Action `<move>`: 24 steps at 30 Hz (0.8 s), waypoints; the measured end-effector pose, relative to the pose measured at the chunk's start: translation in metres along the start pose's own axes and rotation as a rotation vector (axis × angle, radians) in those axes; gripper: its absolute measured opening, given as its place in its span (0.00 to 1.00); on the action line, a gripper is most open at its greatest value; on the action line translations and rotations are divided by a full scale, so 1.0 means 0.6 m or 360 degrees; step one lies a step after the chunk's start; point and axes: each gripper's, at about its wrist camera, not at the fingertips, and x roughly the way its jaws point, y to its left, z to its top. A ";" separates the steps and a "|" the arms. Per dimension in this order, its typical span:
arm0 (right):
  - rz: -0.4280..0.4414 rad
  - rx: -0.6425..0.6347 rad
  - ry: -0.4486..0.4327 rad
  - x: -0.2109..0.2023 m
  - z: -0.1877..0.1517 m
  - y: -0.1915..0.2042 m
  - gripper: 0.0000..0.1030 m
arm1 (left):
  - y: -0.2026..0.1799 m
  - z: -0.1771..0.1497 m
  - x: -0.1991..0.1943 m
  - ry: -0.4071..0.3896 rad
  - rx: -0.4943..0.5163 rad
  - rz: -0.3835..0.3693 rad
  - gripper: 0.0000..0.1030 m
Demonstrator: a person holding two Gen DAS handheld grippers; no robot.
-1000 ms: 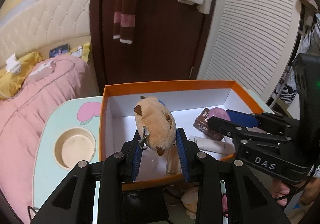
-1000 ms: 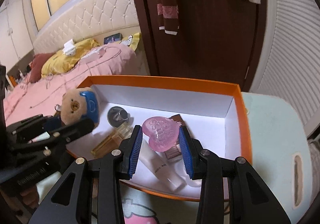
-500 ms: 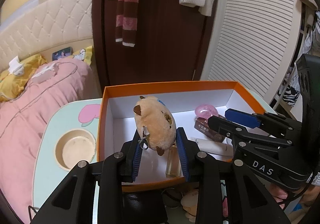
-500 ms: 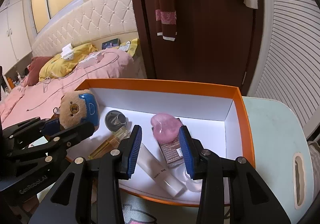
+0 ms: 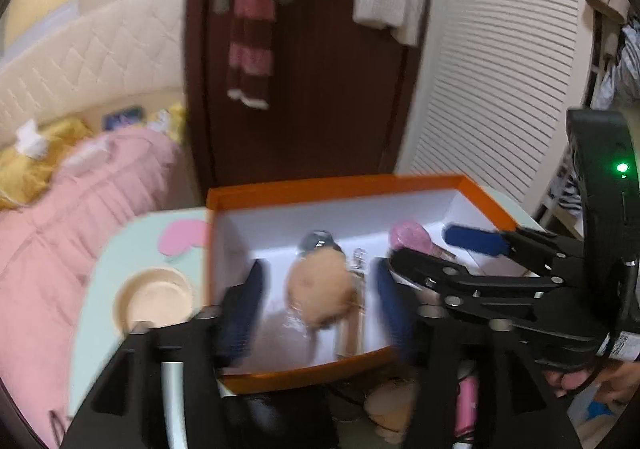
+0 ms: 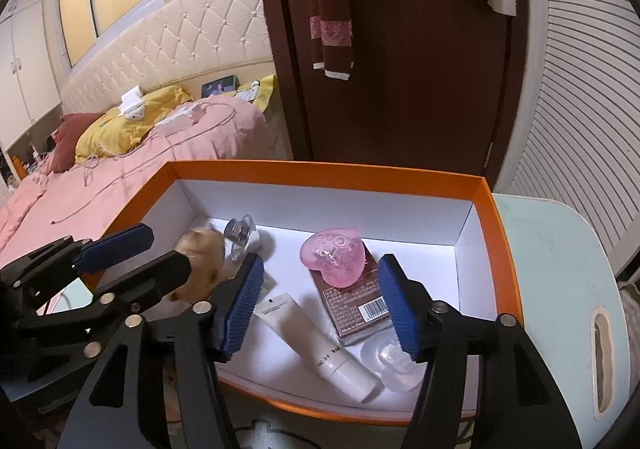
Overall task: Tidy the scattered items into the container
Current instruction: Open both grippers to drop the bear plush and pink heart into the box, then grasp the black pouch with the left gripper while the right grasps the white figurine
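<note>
tan plush toy (image 5: 320, 291) lies blurred inside the orange box (image 5: 340, 183), between the left gripper (image 5: 316, 301) jaws, which stand wide and clear of it. right gripper (image 6: 320, 303) jaws also wide, empty, above a pink heart (image 6: 334, 257) resting on a brown carton (image 6: 352, 303) beside a white tube (image 6: 316, 345).

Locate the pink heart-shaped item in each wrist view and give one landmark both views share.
Left wrist: the pink heart lies right of centre, at the back of the orange box, partly hidden behind the right gripper.
Right wrist: the heart is near centre, resting on a brown carton.
Shared landmark: the striped scarf on the door.
</note>
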 end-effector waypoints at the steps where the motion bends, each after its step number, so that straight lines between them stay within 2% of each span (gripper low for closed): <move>1: 0.0017 0.0003 0.0018 -0.001 0.002 -0.002 0.61 | 0.001 0.002 -0.013 -0.0056 -0.0003 -0.0003 0.88; 2: 0.0038 0.0008 0.0021 -0.004 0.004 -0.004 0.61 | 0.003 0.005 -0.027 -0.0110 -0.0006 -0.0005 0.96; 5: -0.0026 -0.0004 -0.0091 -0.037 0.006 0.001 0.62 | 0.009 0.012 -0.066 -0.0223 -0.0018 0.0020 0.98; 6: -0.0046 -0.0019 -0.0123 -0.047 0.007 0.004 0.65 | 0.013 0.012 -0.076 -0.0234 -0.0019 0.0024 0.98; 7: -0.0067 -0.0034 -0.0155 -0.058 0.008 0.007 0.73 | 0.017 0.011 -0.083 -0.0225 -0.0025 0.0030 0.98; 12: 0.0019 -0.0077 -0.0168 -0.094 0.004 0.011 0.76 | 0.052 -0.017 -0.096 -0.0071 -0.0133 -0.0023 0.98; 16: 0.0100 -0.0053 -0.0097 -0.108 -0.015 0.011 0.76 | 0.072 -0.059 -0.101 -0.0021 -0.0211 -0.0006 0.98; 19: 0.0136 -0.0047 -0.0039 -0.109 -0.031 0.011 0.76 | 0.080 -0.085 -0.094 0.0045 -0.0240 -0.0011 0.98; 24: 0.0156 -0.0111 -0.0072 -0.134 -0.055 0.031 0.76 | 0.073 -0.096 -0.067 0.0141 -0.0207 -0.0038 0.98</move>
